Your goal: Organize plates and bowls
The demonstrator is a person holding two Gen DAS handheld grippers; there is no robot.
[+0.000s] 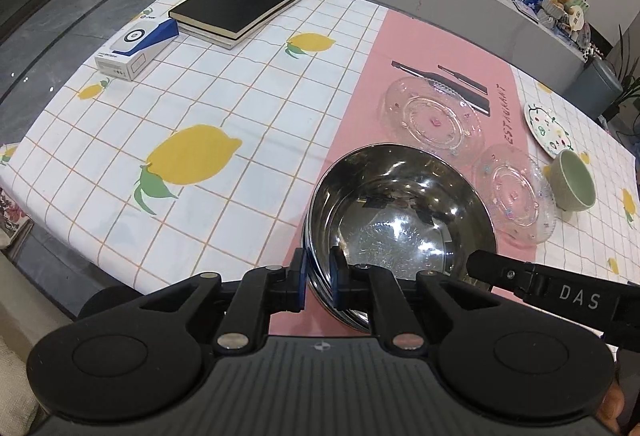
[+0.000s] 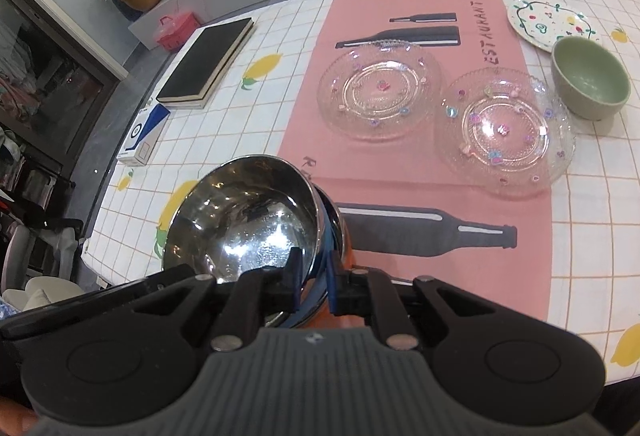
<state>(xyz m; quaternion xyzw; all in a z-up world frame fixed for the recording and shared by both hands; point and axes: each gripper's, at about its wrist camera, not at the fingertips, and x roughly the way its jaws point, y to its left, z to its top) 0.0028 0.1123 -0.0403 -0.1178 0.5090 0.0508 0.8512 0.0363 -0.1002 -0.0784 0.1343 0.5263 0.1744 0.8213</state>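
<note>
Currently I am gripping the steel bowl (image 1: pixel 400 212) rim with both left gripper (image 1: pixel 320 276) and right gripper (image 2: pixel 314 276) jaws closed; glass plates (image 2: pixel 380 92) are lying ahead-right.

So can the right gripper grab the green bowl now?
Probably not yet. The right gripper is shut on the steel bowl's rim, as is the left gripper. The green bowl sits unblocked beyond the glass plate.

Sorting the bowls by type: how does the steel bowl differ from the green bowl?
The steel bowl is shiny metal, while the green bowl is matte pale green. The steel bowl is gripped at its rim by the left gripper and right gripper; the green bowl stands free beside a glass plate. Both are round and empty.
</note>
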